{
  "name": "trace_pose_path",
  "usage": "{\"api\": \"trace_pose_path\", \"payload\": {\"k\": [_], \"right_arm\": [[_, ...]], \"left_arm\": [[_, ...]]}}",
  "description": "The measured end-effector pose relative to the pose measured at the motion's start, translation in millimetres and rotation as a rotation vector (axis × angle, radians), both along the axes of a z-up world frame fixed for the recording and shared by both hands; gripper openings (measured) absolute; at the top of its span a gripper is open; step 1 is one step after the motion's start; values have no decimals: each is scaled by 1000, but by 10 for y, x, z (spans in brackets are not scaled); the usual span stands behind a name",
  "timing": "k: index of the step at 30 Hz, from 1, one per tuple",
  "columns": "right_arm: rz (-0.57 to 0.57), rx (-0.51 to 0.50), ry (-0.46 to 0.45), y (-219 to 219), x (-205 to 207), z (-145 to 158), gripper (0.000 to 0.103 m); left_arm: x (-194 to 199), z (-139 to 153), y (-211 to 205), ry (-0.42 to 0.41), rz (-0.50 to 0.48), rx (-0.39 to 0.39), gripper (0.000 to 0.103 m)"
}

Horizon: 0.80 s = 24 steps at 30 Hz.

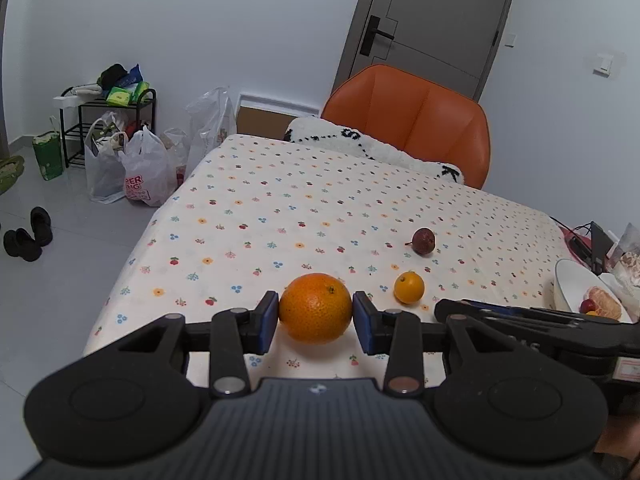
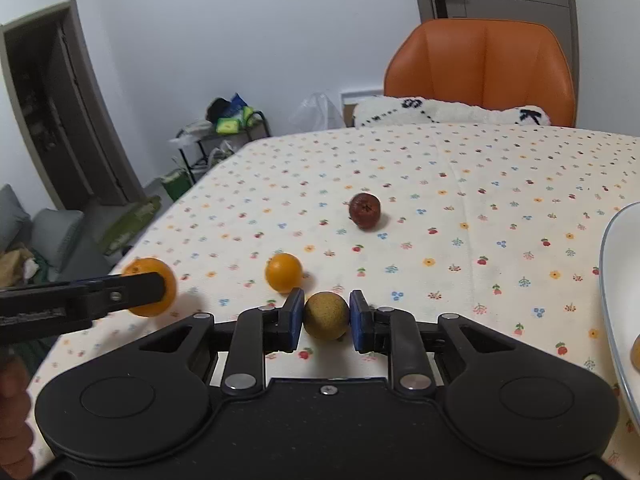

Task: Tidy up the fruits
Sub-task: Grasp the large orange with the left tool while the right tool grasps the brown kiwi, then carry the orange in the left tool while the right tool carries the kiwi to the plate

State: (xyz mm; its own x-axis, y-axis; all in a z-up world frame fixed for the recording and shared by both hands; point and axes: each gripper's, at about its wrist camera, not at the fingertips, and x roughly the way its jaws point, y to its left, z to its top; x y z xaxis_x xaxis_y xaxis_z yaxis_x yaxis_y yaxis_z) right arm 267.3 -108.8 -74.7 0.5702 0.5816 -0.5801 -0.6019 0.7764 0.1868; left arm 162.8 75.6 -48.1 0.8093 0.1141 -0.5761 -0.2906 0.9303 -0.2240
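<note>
the surface (image 2: 480, 184) is covered by a cream cloth printed with small flowers and cherries. an orange chair (image 2: 482, 68) stands at its far edge, with a white fluffy cushion (image 2: 448, 114) lying between chair and cloth.

the white bowl (image 1: 570, 286) sits at the right edge of the surface. in the left wrist view it holds a peeled citrus piece (image 1: 604, 307), a small red fruit (image 1: 587, 305) touching that piece, and a sliver of something orange below, too hidden to identify. in the right wrist view only the bowl's rim and one orange-brown item cut off at the frame edge are visible.

the left gripper (image 1: 315, 318) is clamped on the large orange (image 1: 315, 308), both blue pads pressing its sides; the right wrist view shows this orange at the near left edge of the surface. whether it is touching the cloth or raised just above it cannot be told.

the right gripper (image 2: 326, 316) is clamped on the brownish-yellow round fruit (image 2: 326, 315), low over the near part of the surface, between the large orange and the bowl.

the small orange fruit (image 2: 283, 272) lies free on the cloth, just beyond the right gripper's left finger.

the dark red fruit (image 2: 364, 211) with a short stem lies free farther back, well apart from the others.
</note>
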Motion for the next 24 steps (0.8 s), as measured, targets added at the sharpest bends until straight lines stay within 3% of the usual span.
{"api": "trace_pose_path", "payload": {"k": [24], "right_arm": [[-144,94,-116,-951,-264,427,23]], "left_arm": [[117,248,-708,-43,-127,37,39]]}}
